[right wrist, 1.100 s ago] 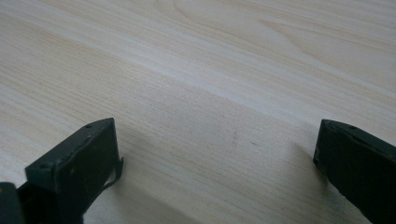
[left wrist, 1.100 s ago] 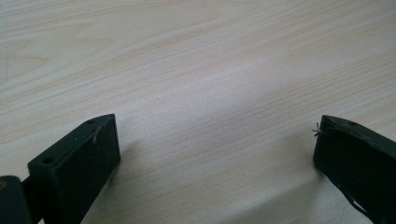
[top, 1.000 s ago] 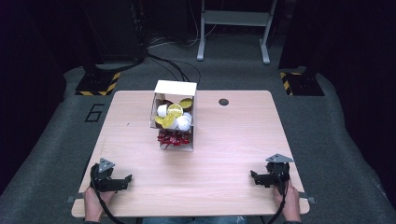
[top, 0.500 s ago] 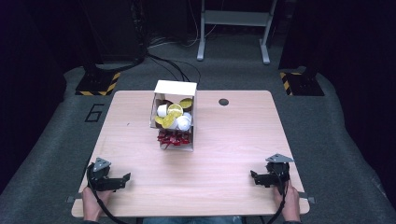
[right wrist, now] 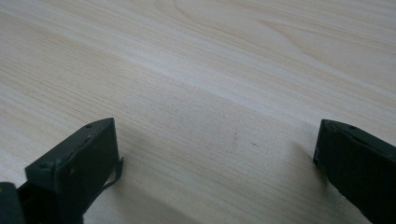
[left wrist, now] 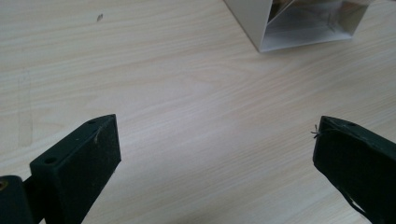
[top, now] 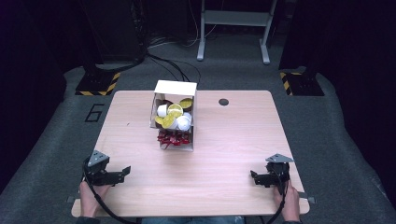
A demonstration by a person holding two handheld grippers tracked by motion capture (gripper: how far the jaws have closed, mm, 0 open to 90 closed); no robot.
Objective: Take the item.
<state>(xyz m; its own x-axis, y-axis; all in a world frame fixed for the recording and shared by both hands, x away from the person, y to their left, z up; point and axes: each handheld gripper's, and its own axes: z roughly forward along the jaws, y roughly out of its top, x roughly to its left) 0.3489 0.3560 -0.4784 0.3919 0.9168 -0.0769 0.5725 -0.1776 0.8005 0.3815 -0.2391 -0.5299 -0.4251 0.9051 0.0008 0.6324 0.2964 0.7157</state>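
Two grippers, one box: I read this as the very start, with nothing picked up so far.

Table (top: 233, 140): pale wood top, mostly bare; I see a small dark round hole (top: 223, 101) near its far edge.

Box (top: 174, 119): white carton standing at the middle of the table towards the far side, open on top, well apart from both grippers. In the left gripper view its near corner (left wrist: 261, 28) shows at the top of the frame.

Contents: white cups or pods (top: 182, 122) and yellow-topped ones (top: 175, 108) piled in the far part, red wrapped pieces (top: 173, 138) at the near end. All of it sits inside the box; I see nothing laid out on the wood.

Left gripper (top: 122, 171): low over the near left corner, jaws spread wide and empty, pointed roughly towards the middle.

Right gripper (top: 254, 176): low over the near right corner, jaws likewise spread wide with bare wood between them.

Progress: by my judgement none of the handling is done. The box appears untouched and full.

Left to do: I would have to bring a gripper forward to the box, then pinch either its wall or an item inside. The cups look light and loosely heaped.
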